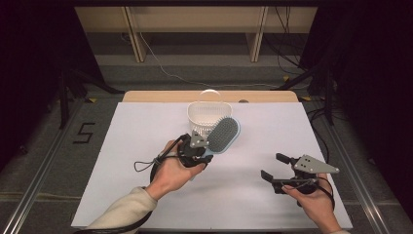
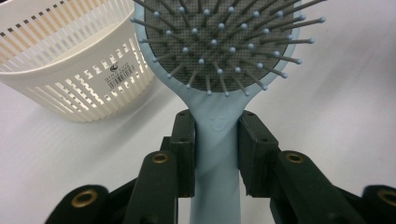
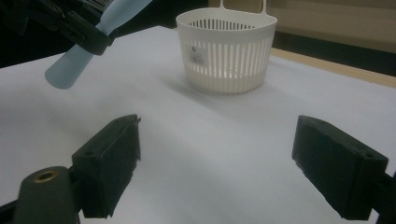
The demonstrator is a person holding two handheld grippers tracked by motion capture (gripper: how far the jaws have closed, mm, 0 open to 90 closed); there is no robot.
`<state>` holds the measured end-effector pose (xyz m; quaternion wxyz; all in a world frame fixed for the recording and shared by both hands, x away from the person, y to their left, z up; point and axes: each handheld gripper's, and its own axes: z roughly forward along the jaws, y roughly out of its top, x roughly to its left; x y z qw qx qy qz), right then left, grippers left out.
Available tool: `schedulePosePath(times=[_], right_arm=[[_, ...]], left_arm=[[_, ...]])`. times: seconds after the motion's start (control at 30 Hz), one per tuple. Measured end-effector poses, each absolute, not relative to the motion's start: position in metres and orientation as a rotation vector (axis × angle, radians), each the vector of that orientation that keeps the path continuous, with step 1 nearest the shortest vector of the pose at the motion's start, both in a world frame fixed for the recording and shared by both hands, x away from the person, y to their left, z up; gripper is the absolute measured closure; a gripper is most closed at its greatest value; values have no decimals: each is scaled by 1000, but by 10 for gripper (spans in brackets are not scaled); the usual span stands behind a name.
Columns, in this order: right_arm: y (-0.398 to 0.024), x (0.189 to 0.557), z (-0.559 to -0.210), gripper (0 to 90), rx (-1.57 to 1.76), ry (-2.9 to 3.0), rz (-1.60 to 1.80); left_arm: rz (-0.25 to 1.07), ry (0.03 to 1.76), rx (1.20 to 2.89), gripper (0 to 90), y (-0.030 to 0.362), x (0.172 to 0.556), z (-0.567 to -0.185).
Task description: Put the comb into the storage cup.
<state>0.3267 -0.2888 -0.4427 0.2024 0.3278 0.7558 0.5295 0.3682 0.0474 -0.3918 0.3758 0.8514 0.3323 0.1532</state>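
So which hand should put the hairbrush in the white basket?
Left, probably. The left gripper already clamps the hairbrush by its handle, right beside the basket. The right gripper is open and farther away.

So the tabletop (image 1: 146, 146) is covered with a plain white sheet, with a strip of bare wood showing along the far edge. Sitting directly on it is a white slotted plastic basket (image 1: 207, 117) with a loop handle, near the middle of the far edge.
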Motion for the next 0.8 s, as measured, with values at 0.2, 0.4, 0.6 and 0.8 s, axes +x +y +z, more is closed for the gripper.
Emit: schedulePosePath(times=[0.2,0.4,0.6,0.8], right_arm=[[-289,327,-443,159,917,2111,1479],[-289,327,-443,159,918,2110,1480],[-289,327,-443,159,920,2112,1481],[-289,327,-443,159,922,2112,1484]], left_arm=[[401,852,2165,695,49,369,-390],[405,855,2151,695,49,369,-390],[417,858,2130,695,50,370,-390],[428,864,2109,695,51,370,-390]])
